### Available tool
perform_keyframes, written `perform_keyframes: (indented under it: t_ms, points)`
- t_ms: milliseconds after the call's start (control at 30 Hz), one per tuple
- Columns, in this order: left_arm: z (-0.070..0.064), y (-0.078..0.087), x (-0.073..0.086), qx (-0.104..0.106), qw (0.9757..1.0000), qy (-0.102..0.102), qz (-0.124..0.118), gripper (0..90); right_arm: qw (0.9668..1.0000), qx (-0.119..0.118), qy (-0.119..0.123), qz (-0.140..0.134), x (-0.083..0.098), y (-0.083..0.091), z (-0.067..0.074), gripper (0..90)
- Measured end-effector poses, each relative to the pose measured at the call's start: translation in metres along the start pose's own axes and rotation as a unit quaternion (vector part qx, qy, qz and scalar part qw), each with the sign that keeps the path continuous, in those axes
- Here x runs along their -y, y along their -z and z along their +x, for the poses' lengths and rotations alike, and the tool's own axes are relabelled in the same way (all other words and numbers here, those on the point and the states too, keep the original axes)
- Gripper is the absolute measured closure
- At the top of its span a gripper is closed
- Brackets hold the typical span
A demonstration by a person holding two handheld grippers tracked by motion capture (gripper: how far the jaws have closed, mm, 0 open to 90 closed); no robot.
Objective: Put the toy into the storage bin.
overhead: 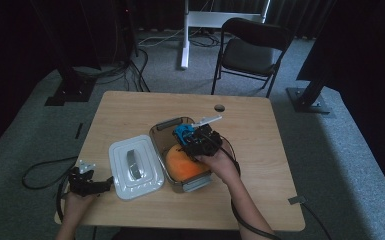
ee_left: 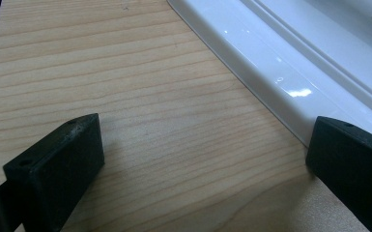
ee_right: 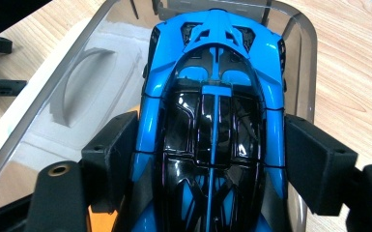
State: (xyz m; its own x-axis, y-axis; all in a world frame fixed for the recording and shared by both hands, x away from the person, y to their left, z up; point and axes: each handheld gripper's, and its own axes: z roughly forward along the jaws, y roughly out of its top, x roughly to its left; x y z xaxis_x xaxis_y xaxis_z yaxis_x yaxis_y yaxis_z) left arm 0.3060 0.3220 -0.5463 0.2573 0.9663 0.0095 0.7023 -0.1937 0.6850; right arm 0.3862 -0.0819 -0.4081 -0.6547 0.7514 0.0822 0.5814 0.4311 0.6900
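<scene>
A blue and black toy car [ee_right: 212, 96] sits between the jaws of my right gripper [ee_right: 212, 159], whose pads press on both of its sides. The car hangs nose-first over a clear plastic container [ee_right: 299, 58]. From above, the right gripper [overhead: 200, 140] holds the car [overhead: 182, 132] over the container [overhead: 162, 127], which has an orange object [overhead: 182, 165] in its near half. The container's white lid [overhead: 135, 167] lies on the table to its left. My left gripper [overhead: 105, 184] rests near the table's front left corner. Its jaws [ee_left: 203, 159] are open, empty, beside the lid's rim [ee_left: 280, 63].
The wooden table [overhead: 260, 150] has a round cable hole [overhead: 219, 107] near its far edge. A black folding chair [overhead: 252, 50] and a white desk leg [overhead: 185, 35] stand behind it. Cables trail from both grippers off the front edge.
</scene>
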Motion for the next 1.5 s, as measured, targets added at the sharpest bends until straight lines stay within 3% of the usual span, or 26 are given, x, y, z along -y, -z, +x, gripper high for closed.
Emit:
perform_keyframes:
  t_ms: [600,767,900,1500]
  points:
    - [0.0,0.0,0.0,0.0,1.0,-0.001,0.001,0.3,0.9998,-0.002,-0.01,0.018,0.001,-0.011,-0.003,25.3]
    - [0.0,0.0,0.0,0.0,1.0,0.001,0.0,0.3,0.9994,-0.019,-0.03,-0.002,0.0,-0.003,-0.009,31.0]
    - [0.0,0.0,0.0,0.0,1.0,0.001,0.0,0.3,0.9996,-0.025,-0.015,0.006,0.0,-0.001,-0.009,28.7]
    - [0.0,0.0,0.0,0.0,1.0,-0.001,0.001,0.3,0.9996,-0.02,-0.017,-0.011,0.008,0.006,-0.016,16.9]
